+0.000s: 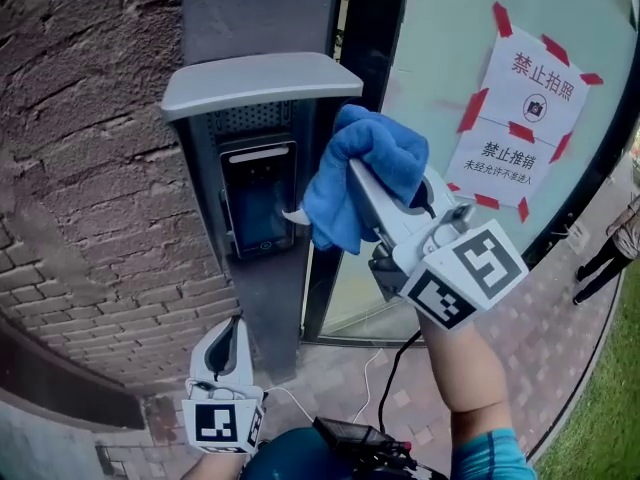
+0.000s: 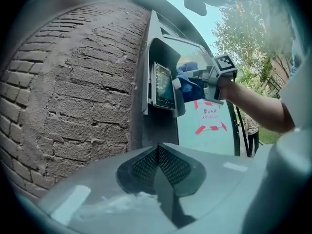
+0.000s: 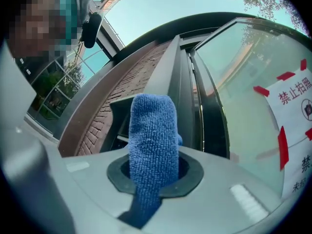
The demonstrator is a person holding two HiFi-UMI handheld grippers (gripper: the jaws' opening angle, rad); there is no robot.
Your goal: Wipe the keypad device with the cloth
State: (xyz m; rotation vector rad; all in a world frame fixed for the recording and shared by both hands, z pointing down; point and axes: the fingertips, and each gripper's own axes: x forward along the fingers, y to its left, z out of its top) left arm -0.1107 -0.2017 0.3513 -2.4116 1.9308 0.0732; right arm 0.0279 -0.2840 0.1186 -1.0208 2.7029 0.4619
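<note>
Keypad device (image 1: 258, 208) faced with blue cloth (image 1: 385, 153) pinched in right gripper (image 1: 325, 193), just beside it. Best pressed flat, swept evenly. Held left gripper (image 1: 232, 333) closed, empty, low.

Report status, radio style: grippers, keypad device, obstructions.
Left gripper low, jaws shut, empty. Right gripper clamps blue cloth beside keypad device, at its right edge; contact unclear. Nothing blocking the screen.
</note>
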